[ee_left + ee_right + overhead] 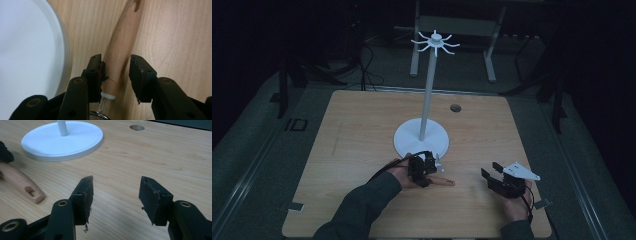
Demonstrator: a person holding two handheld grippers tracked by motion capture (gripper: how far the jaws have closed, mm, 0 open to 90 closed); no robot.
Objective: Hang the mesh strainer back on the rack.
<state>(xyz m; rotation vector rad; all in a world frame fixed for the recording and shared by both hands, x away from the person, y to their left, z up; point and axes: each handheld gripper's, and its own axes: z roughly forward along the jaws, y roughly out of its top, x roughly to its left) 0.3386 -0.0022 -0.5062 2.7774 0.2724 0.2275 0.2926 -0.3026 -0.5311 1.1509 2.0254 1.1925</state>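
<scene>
Wooden handle [121,47] of one utensil lies flat on the surface [362,150], just beside the white stand [422,140]'s round base. I have the left hand-held gripper [116,72] straddling it near the metal collar, jaws parted, one touching the wood, the other apart. I judge I should centre the handle before squeezing so it doesn't roll. The right hand-held gripper [116,195] hangs open and empty, well apart. I count one utensil, one stand, two grippers.
</scene>
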